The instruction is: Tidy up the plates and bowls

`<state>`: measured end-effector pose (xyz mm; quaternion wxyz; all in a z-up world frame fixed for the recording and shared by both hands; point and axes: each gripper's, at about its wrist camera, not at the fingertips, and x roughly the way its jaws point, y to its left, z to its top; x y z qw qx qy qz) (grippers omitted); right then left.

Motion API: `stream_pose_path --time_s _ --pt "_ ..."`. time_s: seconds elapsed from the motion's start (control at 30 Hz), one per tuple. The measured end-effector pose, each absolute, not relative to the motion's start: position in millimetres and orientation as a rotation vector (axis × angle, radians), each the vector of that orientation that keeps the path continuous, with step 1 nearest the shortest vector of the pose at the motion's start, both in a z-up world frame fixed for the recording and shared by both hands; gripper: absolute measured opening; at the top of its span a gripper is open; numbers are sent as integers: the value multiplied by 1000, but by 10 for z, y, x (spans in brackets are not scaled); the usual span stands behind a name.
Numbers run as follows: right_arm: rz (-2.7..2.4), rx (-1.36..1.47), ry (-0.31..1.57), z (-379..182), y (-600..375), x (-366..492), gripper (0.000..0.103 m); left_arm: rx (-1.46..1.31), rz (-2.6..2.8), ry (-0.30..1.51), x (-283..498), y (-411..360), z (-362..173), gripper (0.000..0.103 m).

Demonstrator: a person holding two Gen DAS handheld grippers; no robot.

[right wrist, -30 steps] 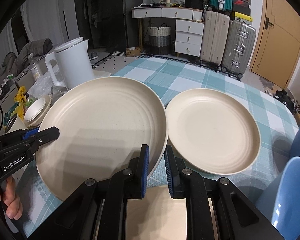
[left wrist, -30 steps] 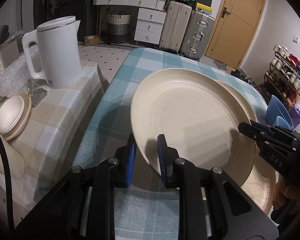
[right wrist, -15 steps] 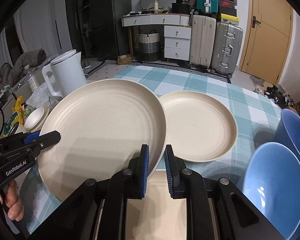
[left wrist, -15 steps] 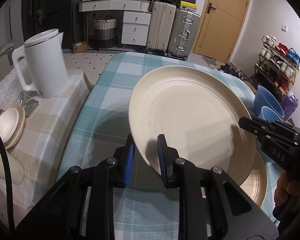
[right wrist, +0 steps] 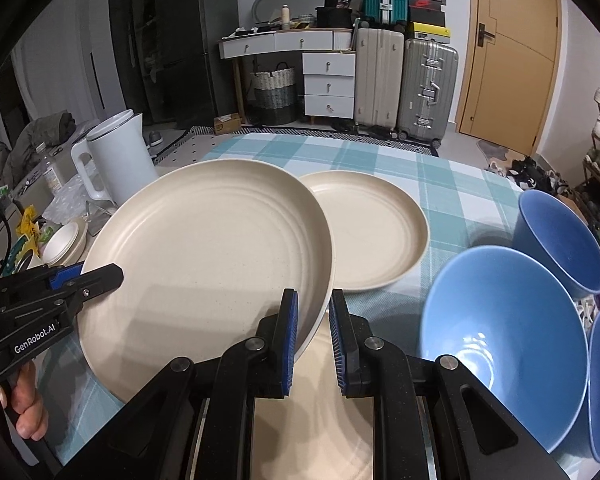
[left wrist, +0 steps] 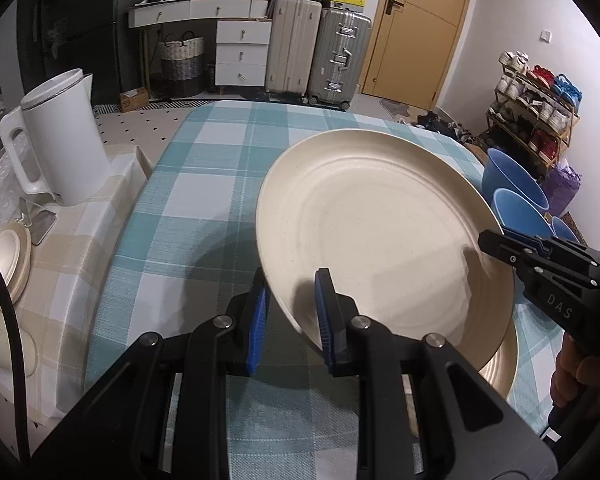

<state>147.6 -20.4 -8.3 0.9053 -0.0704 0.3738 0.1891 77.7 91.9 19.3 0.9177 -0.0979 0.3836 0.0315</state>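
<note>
We hold the large cream plate (right wrist: 204,256) aloft by opposite rim edges, left gripper (left wrist: 290,316) and right gripper (right wrist: 313,336) both clamped on it; it looks stiff, light and slick, best pinched at the rim, just beyond which sits the smaller plate (right wrist: 372,232).

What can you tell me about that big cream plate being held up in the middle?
The large plate is round, cream with fine speckles and raised rings inside its rim, matte like plastic or ceramic. It is empty and lifted off the checked tablecloth, tilted. The left gripper and the right gripper each clamp its rim on opposite sides. It overlaps a smaller plate lying on the table behind it.
</note>
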Motion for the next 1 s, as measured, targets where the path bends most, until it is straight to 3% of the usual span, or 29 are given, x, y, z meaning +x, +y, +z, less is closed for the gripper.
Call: stream_pose_path --time_s 1.0 --pt "279 -85 823 -233 -561 1086 16 0 -53 880 749 496 84 21"
